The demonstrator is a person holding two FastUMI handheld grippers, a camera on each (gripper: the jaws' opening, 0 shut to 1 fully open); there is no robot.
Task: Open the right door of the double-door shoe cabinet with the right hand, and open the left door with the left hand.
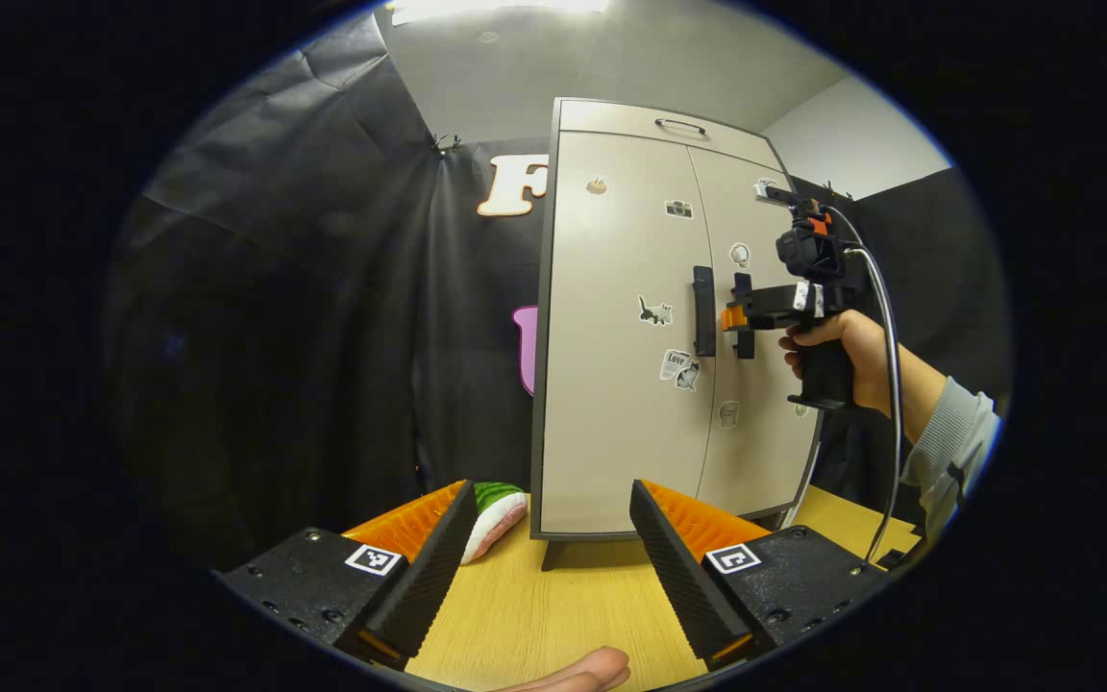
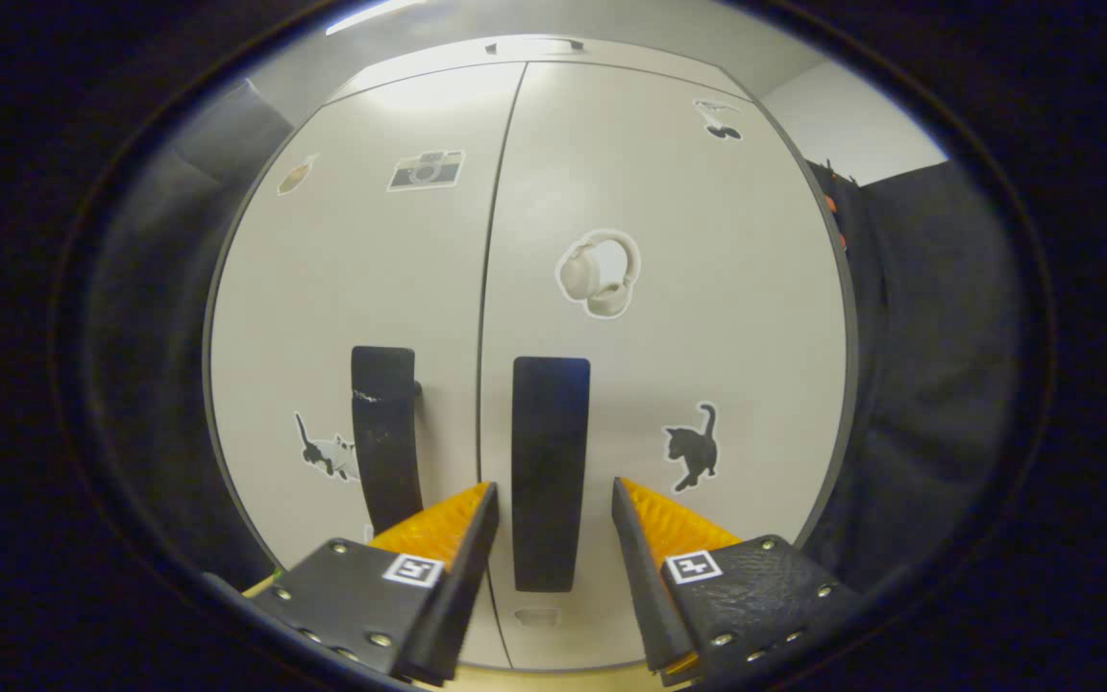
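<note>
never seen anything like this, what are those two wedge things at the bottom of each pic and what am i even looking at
There is no robot arm here. A person holds a hand-held two-finger gripper in each hand, and each gripper carries a fisheye camera looking out along its own fingers. The wedges at the bottom are those fingers.

The left gripper view is taken from farther back. Its left gripper is open and holds nothing. Ahead stands a pale shoe cabinet with stickers, both doors shut, on a wooden table. A green, white and pink soft thing lies beside the cabinet. The person's hand holds the other gripper at the doors' handles.

The right gripper view is taken close up. The right gripper is open, its fingers on either side of the right door's handle, not yet pressing on it. The left door's handle is next to it.
</note>
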